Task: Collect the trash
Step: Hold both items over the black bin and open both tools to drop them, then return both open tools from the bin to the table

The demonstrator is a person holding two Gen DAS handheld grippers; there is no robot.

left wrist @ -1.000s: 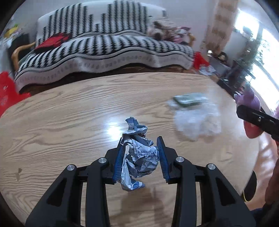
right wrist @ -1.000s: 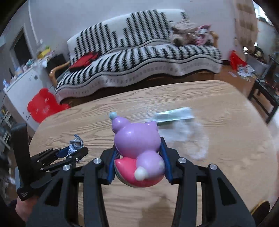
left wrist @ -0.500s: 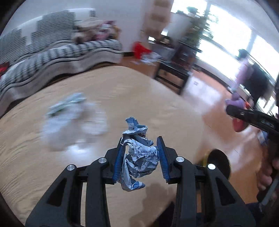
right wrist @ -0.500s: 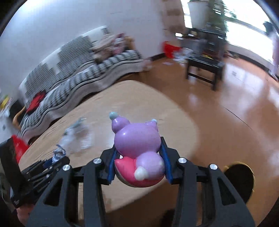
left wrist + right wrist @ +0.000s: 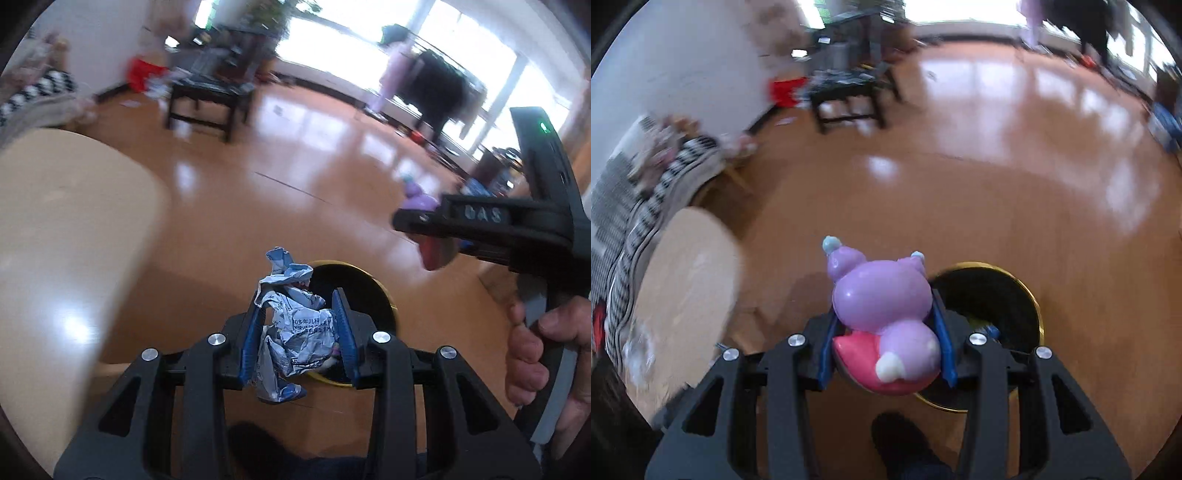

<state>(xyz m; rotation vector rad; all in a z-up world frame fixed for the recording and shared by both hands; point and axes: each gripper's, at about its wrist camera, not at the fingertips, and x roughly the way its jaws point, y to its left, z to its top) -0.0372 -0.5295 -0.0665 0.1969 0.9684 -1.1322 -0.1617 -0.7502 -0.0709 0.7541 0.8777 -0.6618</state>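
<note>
My left gripper (image 5: pixel 297 306) is shut on a crumpled blue-and-white wrapper (image 5: pixel 291 328), which hangs over a round black bin with a gold rim (image 5: pixel 380 295) on the floor. My right gripper (image 5: pixel 884 306) is shut on a purple and pink plastic toy (image 5: pixel 882 299), just left of the same bin (image 5: pixel 997 299). The left wrist view also shows the right gripper (image 5: pixel 417 225) at upper right with the toy (image 5: pixel 419 197) in its jaws, and a person's hand (image 5: pixel 546 347) on its handle.
The light wooden table (image 5: pixel 62 236) lies at the left, its edge close to the bin. A dark low table (image 5: pixel 210 99) stands farther off on the glossy wooden floor (image 5: pixel 997 158). A striped sofa (image 5: pixel 639 195) is at the far left. A dark shoe (image 5: pixel 905 443) is below.
Both grippers swung away from the tabletop to the right and tipped downward; the bin on the floor has come under them. Each still holds its object.
</note>
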